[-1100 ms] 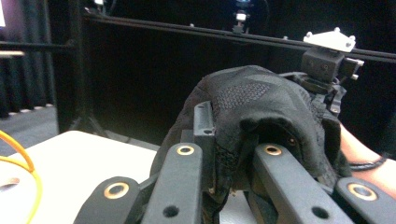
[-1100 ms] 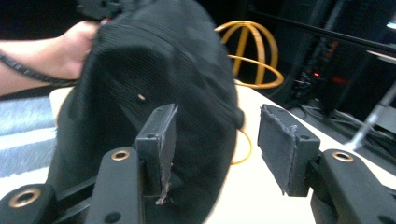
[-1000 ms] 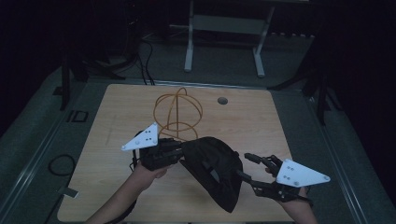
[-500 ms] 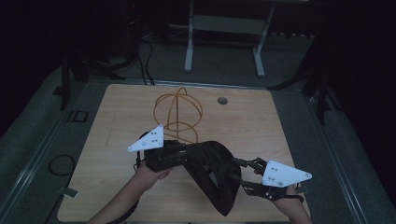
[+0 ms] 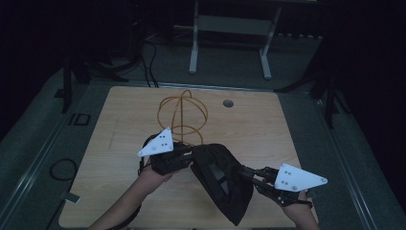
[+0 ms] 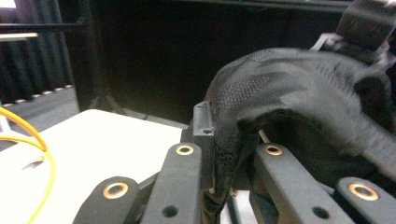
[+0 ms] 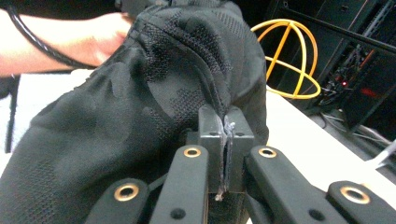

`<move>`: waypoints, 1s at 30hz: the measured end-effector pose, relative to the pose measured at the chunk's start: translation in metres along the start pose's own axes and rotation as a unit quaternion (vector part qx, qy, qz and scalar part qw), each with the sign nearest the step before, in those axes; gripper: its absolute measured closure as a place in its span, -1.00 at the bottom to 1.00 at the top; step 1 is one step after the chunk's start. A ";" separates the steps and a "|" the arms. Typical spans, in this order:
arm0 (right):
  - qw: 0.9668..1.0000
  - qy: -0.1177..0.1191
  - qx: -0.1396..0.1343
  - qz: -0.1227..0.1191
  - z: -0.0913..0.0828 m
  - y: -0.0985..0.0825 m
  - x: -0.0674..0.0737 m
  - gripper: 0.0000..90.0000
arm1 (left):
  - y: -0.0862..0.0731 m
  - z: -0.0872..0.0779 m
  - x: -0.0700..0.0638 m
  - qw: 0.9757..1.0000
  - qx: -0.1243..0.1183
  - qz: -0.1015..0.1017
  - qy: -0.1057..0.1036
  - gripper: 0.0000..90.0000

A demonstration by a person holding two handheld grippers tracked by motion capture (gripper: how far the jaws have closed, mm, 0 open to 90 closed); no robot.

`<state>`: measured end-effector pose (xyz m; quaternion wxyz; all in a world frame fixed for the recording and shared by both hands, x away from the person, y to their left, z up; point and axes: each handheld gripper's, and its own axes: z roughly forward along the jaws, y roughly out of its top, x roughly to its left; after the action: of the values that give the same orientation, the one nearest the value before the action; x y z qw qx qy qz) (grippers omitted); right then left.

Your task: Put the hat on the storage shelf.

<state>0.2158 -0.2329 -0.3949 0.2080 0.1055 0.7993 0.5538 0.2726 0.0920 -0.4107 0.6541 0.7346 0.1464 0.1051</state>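
black mesh garment (image 5: 221, 184) held up between two claws
left claw (image 6: 223, 154) and right claw (image 7: 226, 140), its jaws just closed, pinch opposite edges, keeping it spread above the worktop (image 5: 119, 124)

Two bare forearms, no sleeves, left gripper (image 5: 191, 155) black-bodied with a pale grey three-cornered plate dotted with small holes, right gripper (image 5: 249, 173) likewise plated, matte black linked jaws with brass-ringed rivets and dark screw holes, black cable along one forearm
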 end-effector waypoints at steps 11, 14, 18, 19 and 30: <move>0.999 -0.006 -0.019 0.026 -0.011 0.003 -0.008 0.97 | 0.003 0.000 -0.013 0.997 0.025 0.057 0.053 0.37; 0.999 -0.016 -0.022 0.032 -0.014 0.004 -0.010 0.97 | 0.002 -0.003 -0.014 0.996 0.020 0.057 0.066 0.31; 0.998 -0.030 -0.029 0.042 -0.019 0.004 -0.014 0.97 | 0.002 -0.011 -0.013 0.995 0.018 0.057 0.079 0.26; 0.998 -0.033 -0.030 0.044 -0.020 0.004 -0.015 0.97 | 0.001 -0.014 -0.012 0.995 0.018 0.056 0.077 0.26; 0.993 -0.089 -0.044 0.071 -0.032 0.006 -0.032 0.97 | -0.024 -0.039 -0.013 0.994 0.046 0.043 0.087 0.20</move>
<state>0.2290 -0.2705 -0.3723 0.2433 0.2012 0.7427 0.5905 0.2449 0.1261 -0.4291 0.5990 0.7577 0.1756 0.1903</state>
